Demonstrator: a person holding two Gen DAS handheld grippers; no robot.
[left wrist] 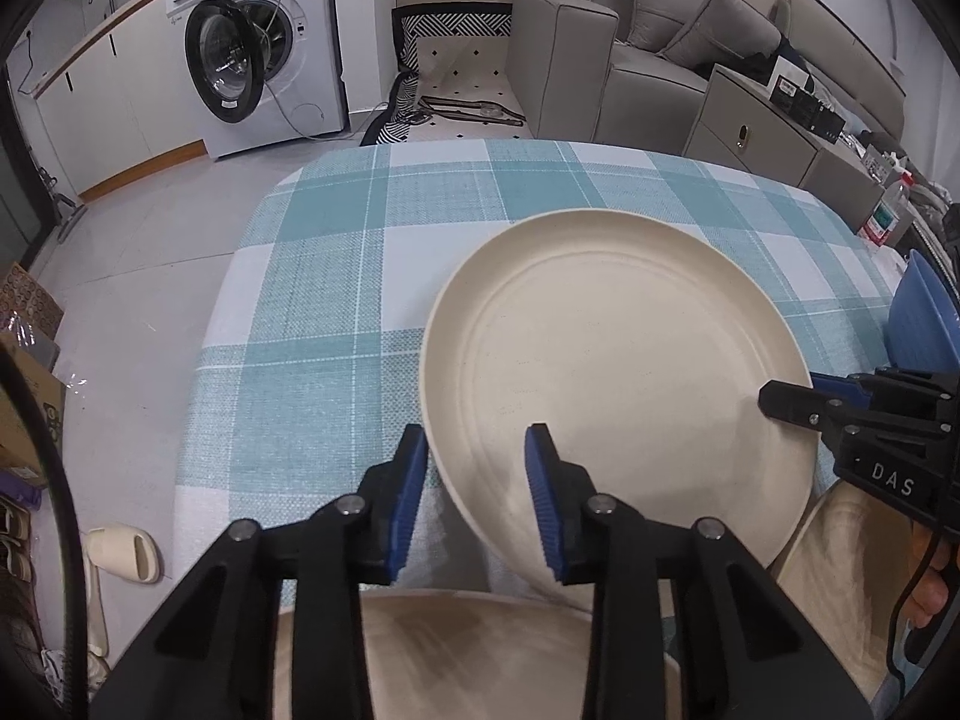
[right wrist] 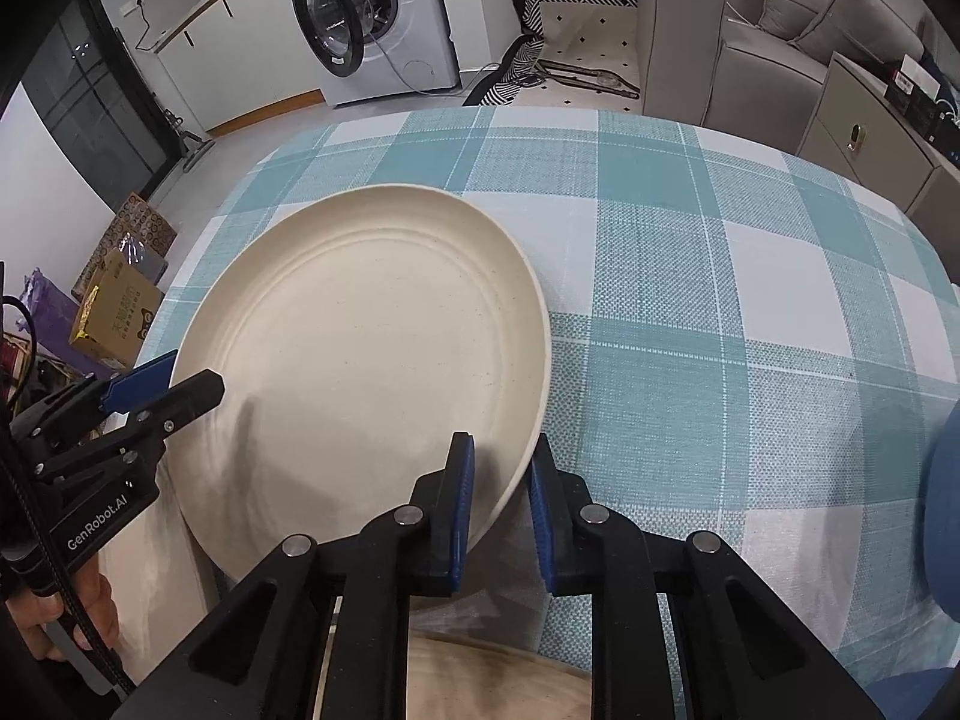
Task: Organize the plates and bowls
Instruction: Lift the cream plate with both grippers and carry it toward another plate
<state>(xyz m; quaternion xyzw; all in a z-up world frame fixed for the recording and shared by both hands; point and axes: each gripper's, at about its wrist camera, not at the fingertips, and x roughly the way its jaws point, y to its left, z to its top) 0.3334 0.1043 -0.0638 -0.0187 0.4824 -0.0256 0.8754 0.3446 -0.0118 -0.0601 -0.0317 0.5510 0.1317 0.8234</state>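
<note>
A large cream plate is over the teal checked tablecloth, gripped at its near rim from both sides. My left gripper has its jaws closed over the plate's left rim, one finger above and one below. On the right rim, my right gripper clamps the same way. Under the held plate another cream plate shows. A brownish-beige dish lies nearest to me, partly hidden by the grippers.
A blue bowl stands at the table's right edge. Beyond the table's far edge are a washing machine, a grey sofa and a low cabinet. Cardboard boxes sit on the floor to the left.
</note>
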